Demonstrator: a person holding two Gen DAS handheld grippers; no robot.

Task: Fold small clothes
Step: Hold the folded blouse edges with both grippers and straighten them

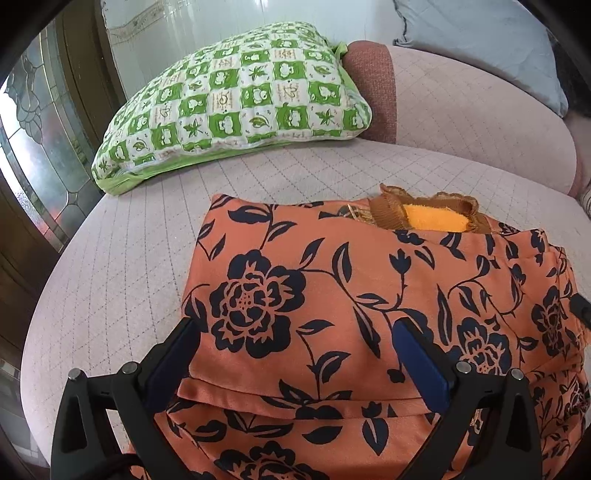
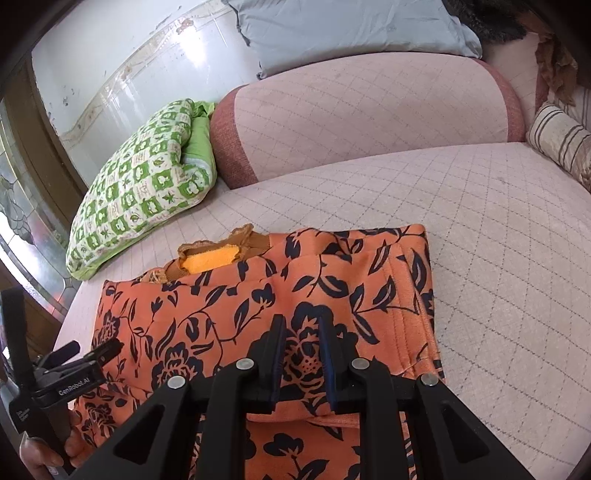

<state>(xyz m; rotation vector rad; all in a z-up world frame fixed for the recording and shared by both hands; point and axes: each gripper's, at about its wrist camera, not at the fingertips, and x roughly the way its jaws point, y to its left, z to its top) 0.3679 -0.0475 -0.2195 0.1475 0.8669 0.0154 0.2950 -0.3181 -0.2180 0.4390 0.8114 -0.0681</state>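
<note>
An orange garment with a dark floral print [image 1: 351,295] lies folded on the pink quilted sofa seat [image 1: 110,258]. A brown frilled collar with a yellow-orange lining [image 1: 432,216] pokes out at its far edge. My left gripper [image 1: 295,328] is open, fingers wide apart just above the garment's near left part. My right gripper [image 2: 301,325] hovers over the garment [image 2: 258,295] near its right side, jaws narrowly apart with nothing between them. The left gripper also shows at the left of the right wrist view [image 2: 96,350].
A green and white checked pillow [image 1: 236,96] leans at the sofa's far left. A grey-blue cushion [image 2: 351,29] rests on the backrest [image 2: 369,107]. A striped cushion [image 2: 561,140] lies far right. A glass door [image 1: 33,147] stands left.
</note>
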